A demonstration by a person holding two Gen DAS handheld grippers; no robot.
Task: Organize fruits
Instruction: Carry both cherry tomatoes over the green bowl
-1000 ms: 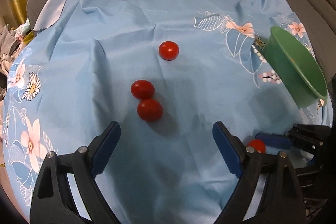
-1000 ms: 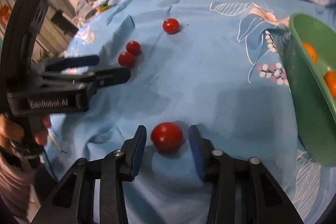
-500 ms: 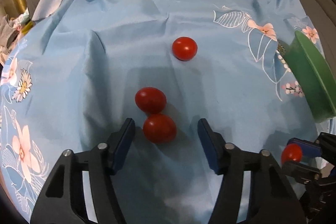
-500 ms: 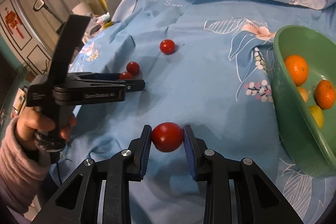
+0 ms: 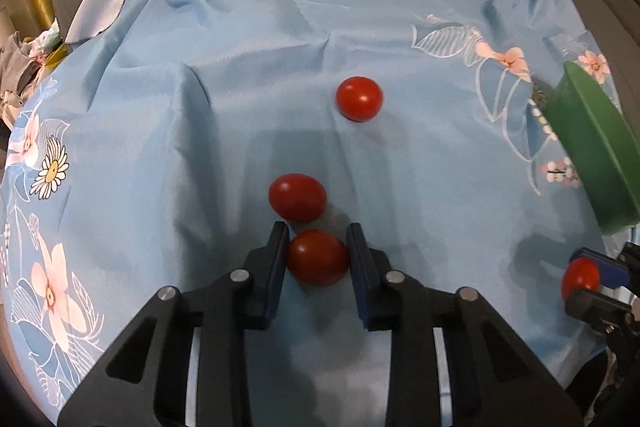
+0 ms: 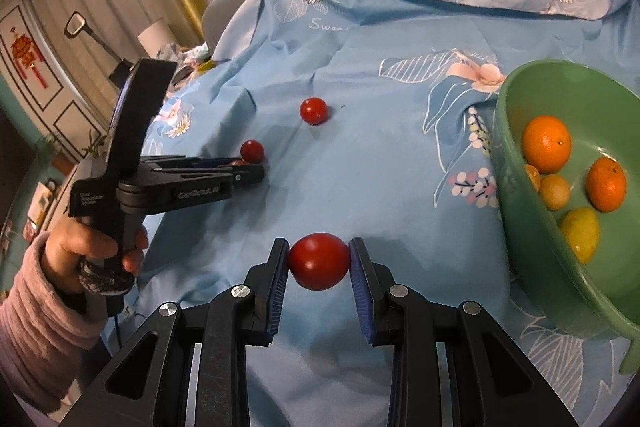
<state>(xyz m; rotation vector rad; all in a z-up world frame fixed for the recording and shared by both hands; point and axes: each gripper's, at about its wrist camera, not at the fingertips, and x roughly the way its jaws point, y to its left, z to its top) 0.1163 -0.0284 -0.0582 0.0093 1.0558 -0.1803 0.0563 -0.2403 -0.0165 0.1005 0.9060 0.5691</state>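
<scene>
Red tomato sits clamped in left tool; right tool clamps another tomato.

the left gripper sits low over the cloth, its fingers pressed against both sides of a tomato. the right gripper is raised, fingers clamped on another tomato. the left hand grips its handle.

Both grippers are black plastic with silver screws and blue pads. The left gripper carries white lettering. A pink sleeve covers the wrist.
</scene>
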